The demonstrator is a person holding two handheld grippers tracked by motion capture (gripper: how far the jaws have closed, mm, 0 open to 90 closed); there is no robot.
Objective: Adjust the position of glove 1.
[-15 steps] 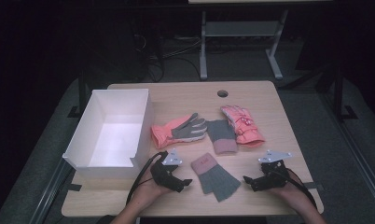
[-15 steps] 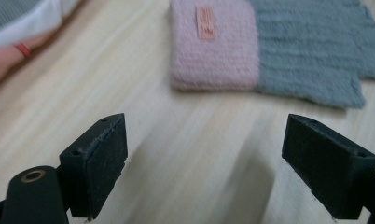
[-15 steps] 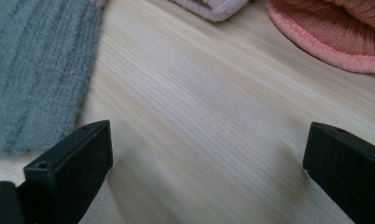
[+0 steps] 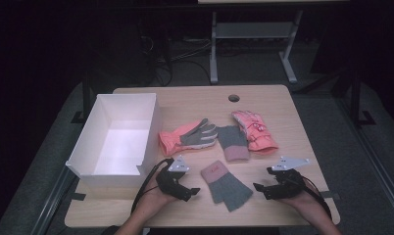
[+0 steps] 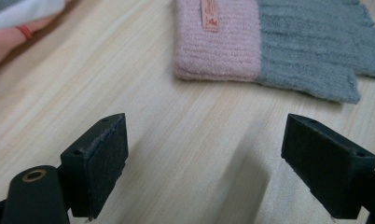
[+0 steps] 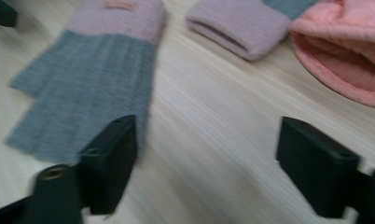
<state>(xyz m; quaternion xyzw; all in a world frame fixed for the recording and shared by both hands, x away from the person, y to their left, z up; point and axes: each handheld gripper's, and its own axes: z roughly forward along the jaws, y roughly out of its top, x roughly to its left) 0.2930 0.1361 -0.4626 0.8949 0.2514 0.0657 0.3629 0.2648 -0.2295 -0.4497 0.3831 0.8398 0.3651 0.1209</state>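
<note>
I have both tongs spread wide and holding nothing, the left tongs (image 4: 194, 190) and the right tongs (image 4: 258, 188) resting low on the surface (image 4: 283, 105) on either side of the knit glove (image 4: 225, 184), which lies flat near the front edge with its pink cuff (image 5: 223, 42) toward the other gloves. I judge it light, soft and floppy, so it will sag and fold when lifted. I would pinch the thicker ribbed cuff rather than the thin grey finger end (image 6: 85, 88).
</note>
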